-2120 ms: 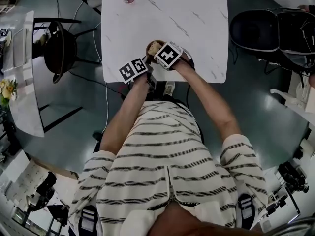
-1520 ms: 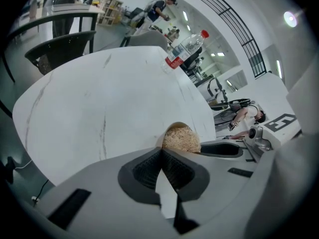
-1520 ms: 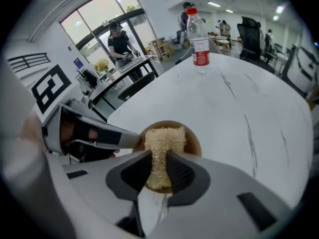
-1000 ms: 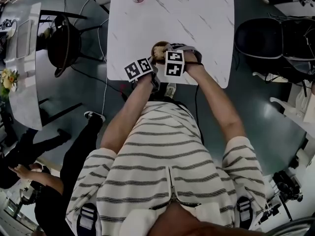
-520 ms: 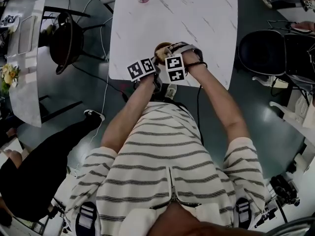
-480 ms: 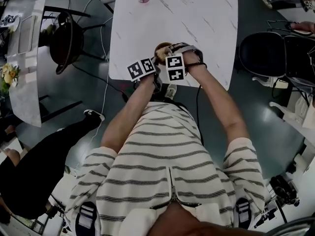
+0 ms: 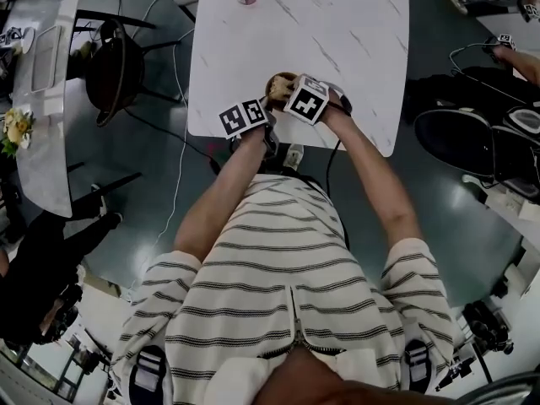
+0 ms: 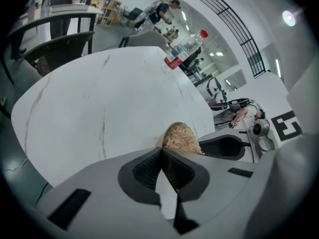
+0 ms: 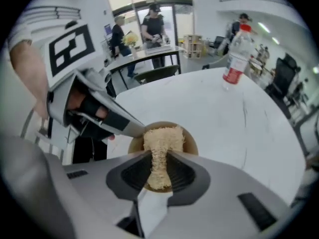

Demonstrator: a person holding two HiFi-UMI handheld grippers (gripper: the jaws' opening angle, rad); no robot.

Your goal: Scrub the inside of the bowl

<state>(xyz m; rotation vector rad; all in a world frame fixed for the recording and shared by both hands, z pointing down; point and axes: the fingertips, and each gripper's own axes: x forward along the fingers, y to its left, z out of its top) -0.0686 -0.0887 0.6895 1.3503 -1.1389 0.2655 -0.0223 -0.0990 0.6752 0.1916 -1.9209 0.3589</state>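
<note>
Two grippers meet at the near edge of the white table [image 7: 337, 24], where the brown bowl [image 9: 190, 136] sits. Your right gripper [image 9: 158, 158] has its jaws narrow, clamped on a pale fibrous scrubber [image 9: 160, 142] that reaches down into the bowl, likely so its free end can rub the inner wall. Your left gripper [image 8: 162, 153] has its jaws pressed together at the bowl's left rim, apparently pinching it to stop the bowl sliding while you scrub.
</note>
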